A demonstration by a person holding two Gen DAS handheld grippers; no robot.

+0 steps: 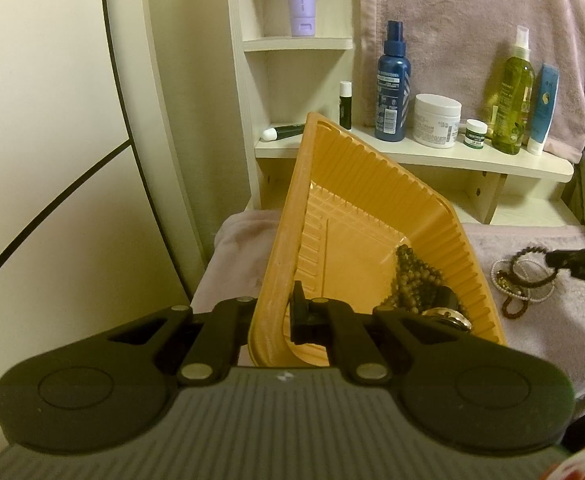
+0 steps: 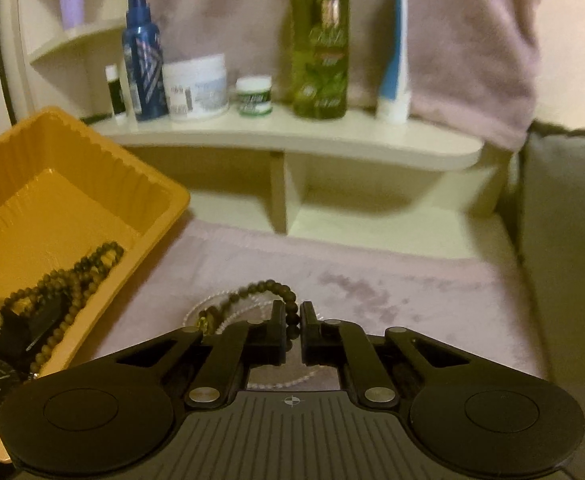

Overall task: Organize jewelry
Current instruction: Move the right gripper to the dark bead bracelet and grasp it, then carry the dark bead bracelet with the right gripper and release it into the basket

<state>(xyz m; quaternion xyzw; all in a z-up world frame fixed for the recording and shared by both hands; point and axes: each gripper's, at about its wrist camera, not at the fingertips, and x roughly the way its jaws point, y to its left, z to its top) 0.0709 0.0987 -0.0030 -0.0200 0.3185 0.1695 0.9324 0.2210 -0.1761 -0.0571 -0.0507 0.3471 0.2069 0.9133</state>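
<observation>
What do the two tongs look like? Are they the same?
Yes, they match. The left tongs and right tongs are matte black plastic. Each has two flat, blocky fingers on slim link arms pinned with shiny silver rivets, and two big round black discs at the base. Behind sits a grey ribbed body with a small white mark in the middle. No cables, sleeves or hands show.

Orange ribbed tray (image 1: 332, 184); dark olive beads (image 1: 416, 276); lilac towel (image 2: 372, 280)
</observation>
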